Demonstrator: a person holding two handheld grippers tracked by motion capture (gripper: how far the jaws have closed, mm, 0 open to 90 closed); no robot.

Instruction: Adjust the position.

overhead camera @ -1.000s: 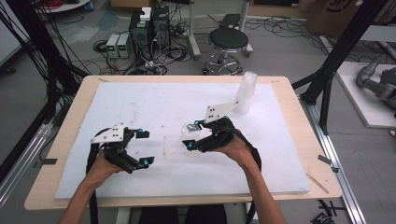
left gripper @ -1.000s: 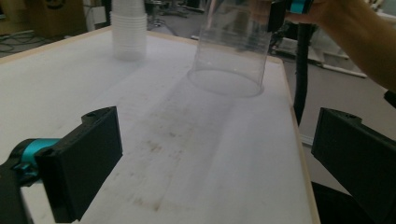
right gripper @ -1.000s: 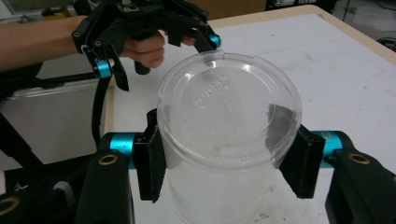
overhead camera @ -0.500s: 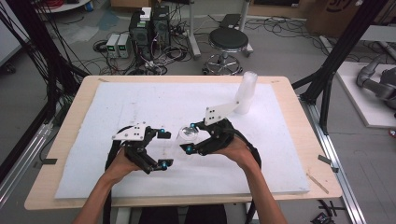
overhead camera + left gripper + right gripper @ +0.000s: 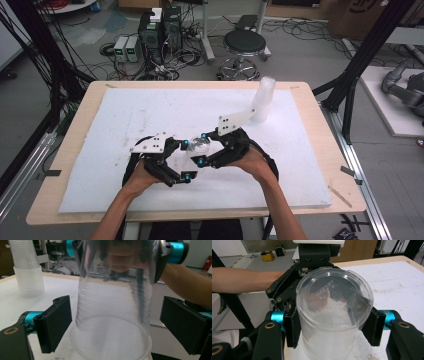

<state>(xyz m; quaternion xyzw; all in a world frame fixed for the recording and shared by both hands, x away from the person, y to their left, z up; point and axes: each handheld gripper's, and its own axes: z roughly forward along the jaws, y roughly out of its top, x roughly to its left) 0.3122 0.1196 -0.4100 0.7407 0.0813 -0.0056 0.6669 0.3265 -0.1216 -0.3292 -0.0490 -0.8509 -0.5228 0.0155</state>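
Your right gripper point(image 5: 332, 332) pinches the thin, crushable cup point(image 5: 332, 315); left gripper point(image 5: 125, 327), spread and closing around it, should squeeze the rim end lightly.

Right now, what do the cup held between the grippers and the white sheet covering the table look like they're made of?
The cup looks like thin clear plastic, glossy: the hand behind shows through it, its wall has fine moulded ridges, and embossed lettering marks its base. The white sheet looks like matte foam board, possibly rigid foam: its thick cut edge shows at the front and its surface is dull, scuffed and speckled. The stack of cups seems the same plastic.
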